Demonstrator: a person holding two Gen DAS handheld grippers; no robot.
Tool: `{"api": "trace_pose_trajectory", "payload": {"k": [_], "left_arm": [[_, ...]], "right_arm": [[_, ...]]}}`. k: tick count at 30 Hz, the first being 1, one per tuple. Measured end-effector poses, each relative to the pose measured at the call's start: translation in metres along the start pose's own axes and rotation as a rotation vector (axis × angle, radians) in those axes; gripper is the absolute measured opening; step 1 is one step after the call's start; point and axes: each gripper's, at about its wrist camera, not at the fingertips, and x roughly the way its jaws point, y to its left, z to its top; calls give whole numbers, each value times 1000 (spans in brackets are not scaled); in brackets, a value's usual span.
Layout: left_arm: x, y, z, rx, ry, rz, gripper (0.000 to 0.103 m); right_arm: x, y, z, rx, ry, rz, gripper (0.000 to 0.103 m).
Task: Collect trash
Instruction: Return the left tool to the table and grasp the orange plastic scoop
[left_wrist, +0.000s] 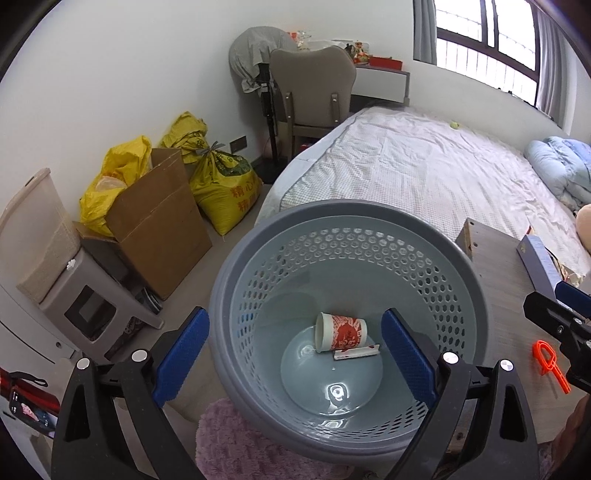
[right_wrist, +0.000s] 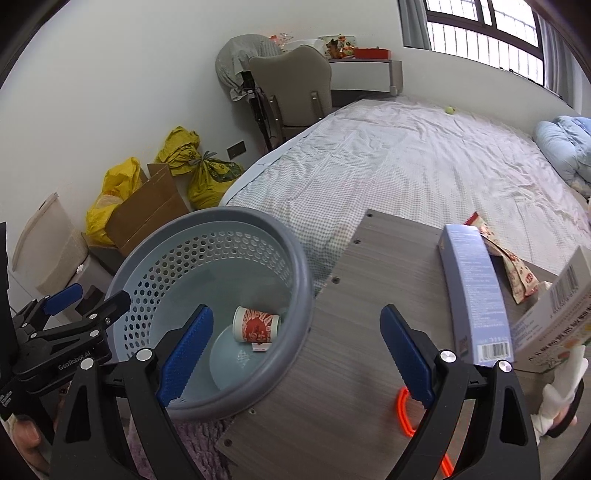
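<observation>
1. The grey perforated wastebasket (left_wrist: 347, 229) stands on the floor beside the wooden tabletop (right_wrist: 362, 314); a red-and-white paper cup (left_wrist: 341, 332) lies on its side at the bottom, touching a small flat wrapper (left_wrist: 356, 352).
2. On the tabletop lie a long pale-blue box (right_wrist: 474, 291), a barcode carton (right_wrist: 554, 317) cut off at the edge, and a snack packet (right_wrist: 517, 273) half hidden behind the blue box.
3. An orange clip (left_wrist: 550, 362) lies partly behind the right fingers.
4. The left hand-held gripper (left_wrist: 291, 354) is spread wide over the basket, empty.
5. The right hand-held gripper (right_wrist: 295, 350) is also spread and holds nothing.
</observation>
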Motion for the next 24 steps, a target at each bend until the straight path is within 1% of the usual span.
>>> {"api": "trace_pose_trajectory", "payload": {"k": [4,7,13,24], "left_arm": [[-1,-12,0,13,2,-39,92],[-5,-22,0,38,0,-51,92],[-14,-42,-3,77,-16,-93,92],[-39,-97,-9,153,-40,-162,92]], "right_arm": [[-15,-8,-3,3,-24,-36,87],[-28,-20,-10,31,-53,-64,87],[-45,-44,-28,87,-44,-100,87],[-89,-88,-64,162,-84,-159,87]]}}
